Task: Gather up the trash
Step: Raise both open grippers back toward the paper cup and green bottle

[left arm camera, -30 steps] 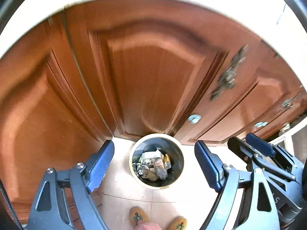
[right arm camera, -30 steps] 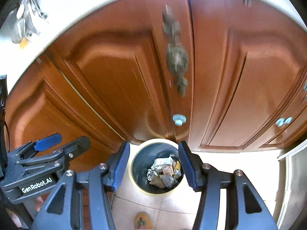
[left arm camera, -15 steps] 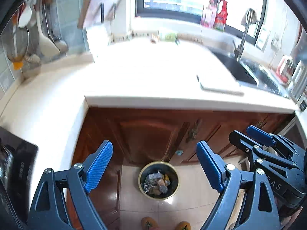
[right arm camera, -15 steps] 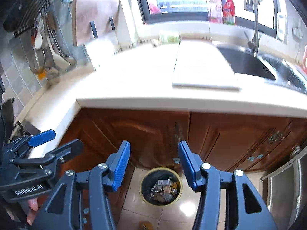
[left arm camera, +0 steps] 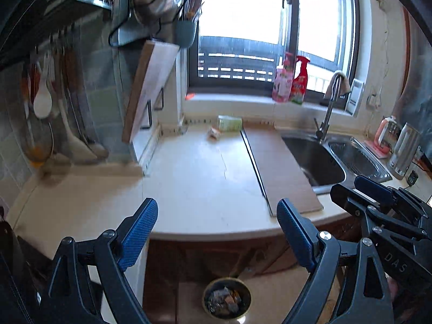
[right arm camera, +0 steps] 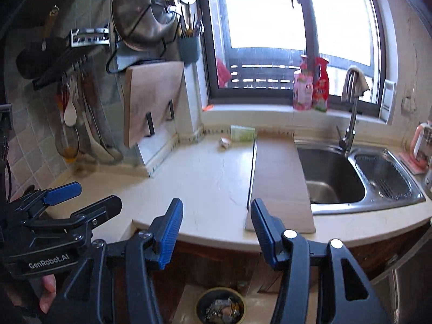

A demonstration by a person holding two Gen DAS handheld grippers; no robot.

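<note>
You hold both hand-held grippers, left (left arm camera: 217, 232) and right (right arm camera: 216, 224), wide and empty above the cream stone table (left arm camera: 199, 183), with the small crumpled wrapper (left arm camera: 214, 133) far back.

A: Where did the two cameras look from?

B: Each sat behind its own blue-padded fingers, above the cream stone counter (left arm camera: 205, 189) (right arm camera: 205, 178), facing the big bright window (left arm camera: 243, 27) (right arm camera: 259, 13).

A: What did both see?

B: The steel sink (left arm camera: 318, 159) (right arm camera: 332, 181), and far below, the round bin full of scraps (left arm camera: 226, 301) (right arm camera: 220, 307).
</note>
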